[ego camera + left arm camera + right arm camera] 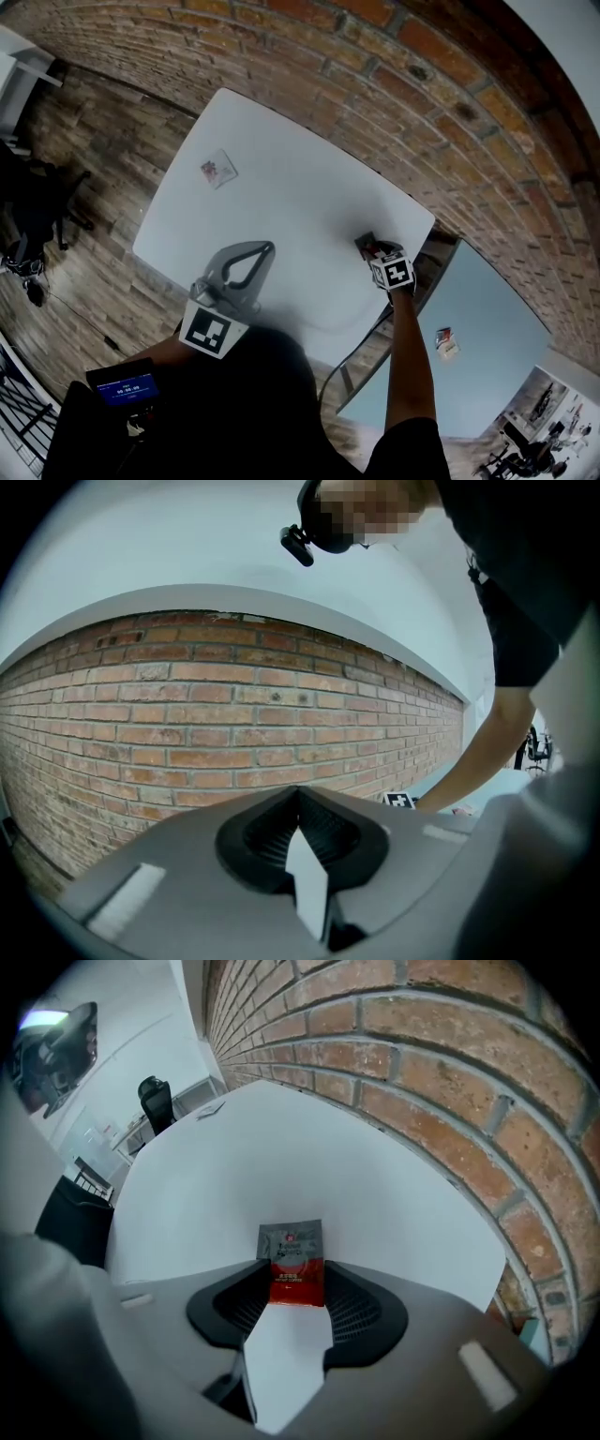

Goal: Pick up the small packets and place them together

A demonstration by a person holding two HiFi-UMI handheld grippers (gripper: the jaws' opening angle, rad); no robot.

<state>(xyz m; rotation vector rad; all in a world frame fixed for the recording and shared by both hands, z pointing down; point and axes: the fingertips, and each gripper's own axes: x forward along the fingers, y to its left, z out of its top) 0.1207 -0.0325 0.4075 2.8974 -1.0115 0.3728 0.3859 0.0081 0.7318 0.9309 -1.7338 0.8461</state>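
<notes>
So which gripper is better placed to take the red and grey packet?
The right gripper: it points down with its jaws open on either side of the red and grey packet, which lies flat on the white table. The left gripper is shut and faces the brick wall.

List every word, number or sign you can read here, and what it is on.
Nothing here can be read for certain.
Red and grey packet: white print, too small to read.
Far packet: printed picture, too blurred.
Blue screen: light digits, too blurred.
Cube marker: black-and-white pattern, no letters.
</notes>
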